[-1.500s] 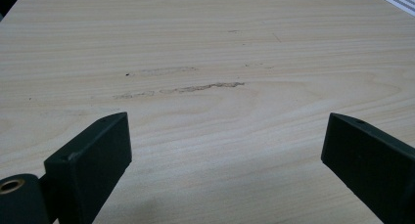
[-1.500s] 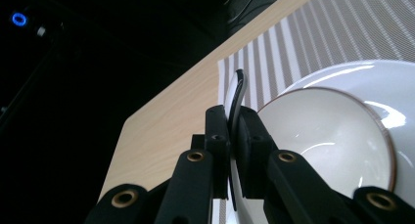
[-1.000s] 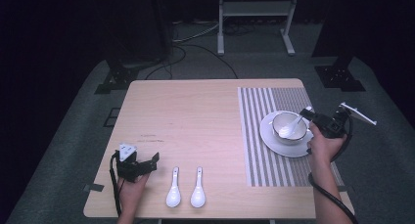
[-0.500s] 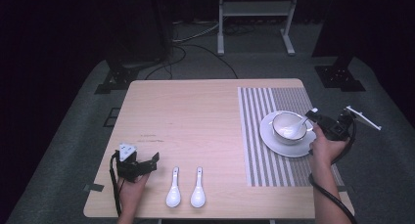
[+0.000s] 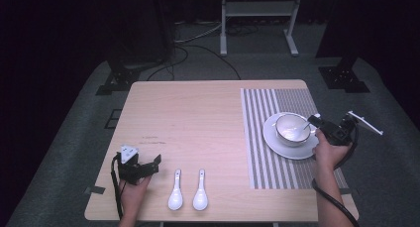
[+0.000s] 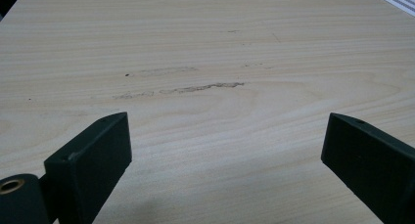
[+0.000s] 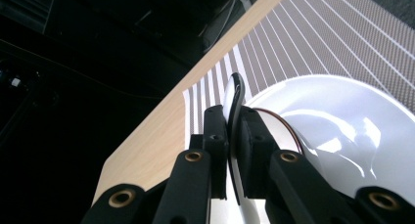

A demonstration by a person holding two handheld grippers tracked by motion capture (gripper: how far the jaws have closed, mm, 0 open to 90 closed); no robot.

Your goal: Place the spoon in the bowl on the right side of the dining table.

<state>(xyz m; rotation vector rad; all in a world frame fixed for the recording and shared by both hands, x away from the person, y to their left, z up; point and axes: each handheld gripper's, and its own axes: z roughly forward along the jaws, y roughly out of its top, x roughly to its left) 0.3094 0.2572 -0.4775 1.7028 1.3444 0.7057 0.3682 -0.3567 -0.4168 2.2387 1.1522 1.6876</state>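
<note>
Since the earlier frames, the right gripper [image 5: 317,123] is seen drawn slightly back toward the table's right edge, and the white spoon [image 7: 234,117] it carries is now lowered so that its scoop rests inside the bowl [image 5: 292,129], while nothing else is shifted. Nearest the person, two more white soup spoons [image 5: 188,190] are laid side by side at the front edge, probably waiting to be taken in turn. Just left of them, the left gripper [image 5: 148,166] is parked low over the bare wooden table [image 5: 198,118], its jaws spread wide with nothing between them. Farther off, the spoon's handle is pinched edge-on between the right gripper's jaws, apparently so it can be set down in the bowl, which stands on a saucer [image 5: 277,145] on the striped placemat [image 5: 257,138].
</note>
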